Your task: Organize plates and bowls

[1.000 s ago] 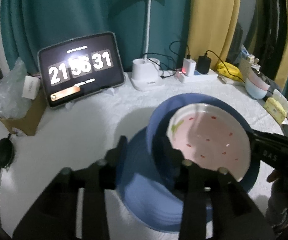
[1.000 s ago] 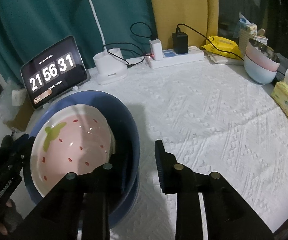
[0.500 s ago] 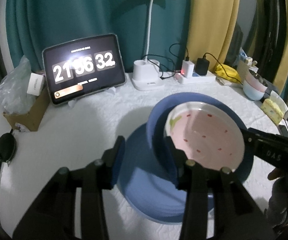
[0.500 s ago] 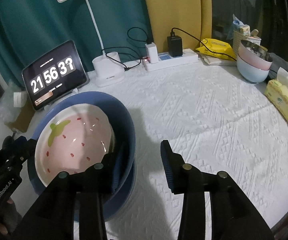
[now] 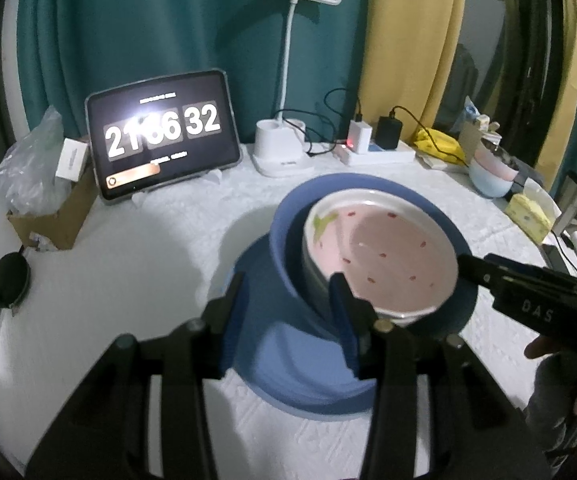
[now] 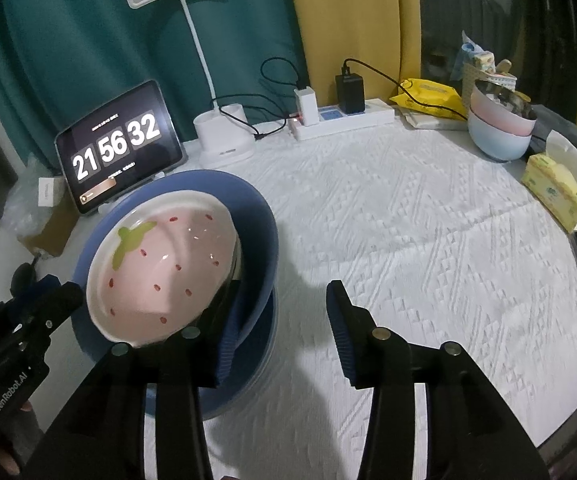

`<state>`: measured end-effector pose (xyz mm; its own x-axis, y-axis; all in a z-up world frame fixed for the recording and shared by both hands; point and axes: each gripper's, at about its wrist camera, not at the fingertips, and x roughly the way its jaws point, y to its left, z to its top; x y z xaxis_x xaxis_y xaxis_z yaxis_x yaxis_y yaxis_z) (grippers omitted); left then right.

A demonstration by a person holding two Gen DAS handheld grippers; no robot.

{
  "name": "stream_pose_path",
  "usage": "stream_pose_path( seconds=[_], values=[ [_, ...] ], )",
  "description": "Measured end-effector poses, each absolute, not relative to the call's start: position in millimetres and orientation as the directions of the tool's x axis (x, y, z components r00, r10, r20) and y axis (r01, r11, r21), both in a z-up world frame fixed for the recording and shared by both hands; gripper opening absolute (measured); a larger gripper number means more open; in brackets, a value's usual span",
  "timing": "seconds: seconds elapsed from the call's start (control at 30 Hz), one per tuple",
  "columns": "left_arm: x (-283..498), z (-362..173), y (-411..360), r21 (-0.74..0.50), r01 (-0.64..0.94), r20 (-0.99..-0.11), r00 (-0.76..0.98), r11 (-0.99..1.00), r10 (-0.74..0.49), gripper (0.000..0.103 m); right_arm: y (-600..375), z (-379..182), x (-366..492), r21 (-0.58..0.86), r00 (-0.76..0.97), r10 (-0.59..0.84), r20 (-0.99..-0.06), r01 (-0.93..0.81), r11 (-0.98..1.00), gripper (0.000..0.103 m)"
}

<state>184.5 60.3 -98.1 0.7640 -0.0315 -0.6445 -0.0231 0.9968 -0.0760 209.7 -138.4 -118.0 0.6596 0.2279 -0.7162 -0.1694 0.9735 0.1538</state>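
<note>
A pink strawberry-pattern bowl (image 5: 384, 256) (image 6: 160, 268) lies tilted inside a deep blue bowl (image 5: 284, 240) (image 6: 260, 236), which stands on a blue plate (image 5: 288, 364) (image 6: 264, 344). My left gripper (image 5: 288, 312) is open. The blue bowl's near wall sits between its fingers, and the outer finger stands clear of it. My right gripper (image 6: 284, 320) is opening. Its inner finger is inside the blue bowl and its outer finger hangs over the cloth, apart from the wall. In the left wrist view, one of the right gripper's fingers (image 5: 484, 276) reaches over the bowl's far rim.
At the back of the white cloth (image 6: 428, 240) stand a tablet clock (image 5: 164, 132), a desk lamp (image 5: 284, 152) and a power strip (image 6: 344, 120). Stacked pink and light-blue bowls (image 6: 500, 128) and a tissue box (image 6: 556, 188) sit far right. A cardboard box (image 5: 56, 216) is on the left.
Both grippers have drawn back a little from the stacked bowls, which look smaller now. The right gripper's jaws have widened off the blue bowl's wall. The bowls have not moved.
</note>
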Motion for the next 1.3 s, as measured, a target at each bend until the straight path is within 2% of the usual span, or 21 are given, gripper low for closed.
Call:
stream_pose_path(
  seconds=[0.53, 0.6, 0.63, 1.3],
  values=[
    [149.7, -90.8, 42.0, -0.055, -0.015, -0.611, 0.792, 0.998, -0.022, 0.045, -149.5, -109.9, 176.5, 0.150, 0.685, 0.230, -0.692, -0.176, 0.973, 0.052],
    [145.5, -90.0, 39.2, -0.048, -0.015, -0.607, 0.794, 0.999, -0.017, 0.078, -152.8, -109.6, 172.2, 0.150, 0.688, 0.228, -0.689, -0.173, 0.973, 0.052],
    [141.9, -88.7, 38.5, -0.054, -0.012, -0.600, 0.800, 0.998, -0.023, 0.097, -153.7, -109.4, 171.1, 0.150, 0.689, 0.228, -0.688, -0.173, 0.974, 0.052],
    [97.0, -53.4, 20.1, -0.041, -0.003, -0.499, 0.866, 0.999, -0.018, 0.097, -175.0, -80.9, 129.1, 0.141, 0.751, 0.223, -0.621, -0.173, 0.975, 0.053]
  ],
)
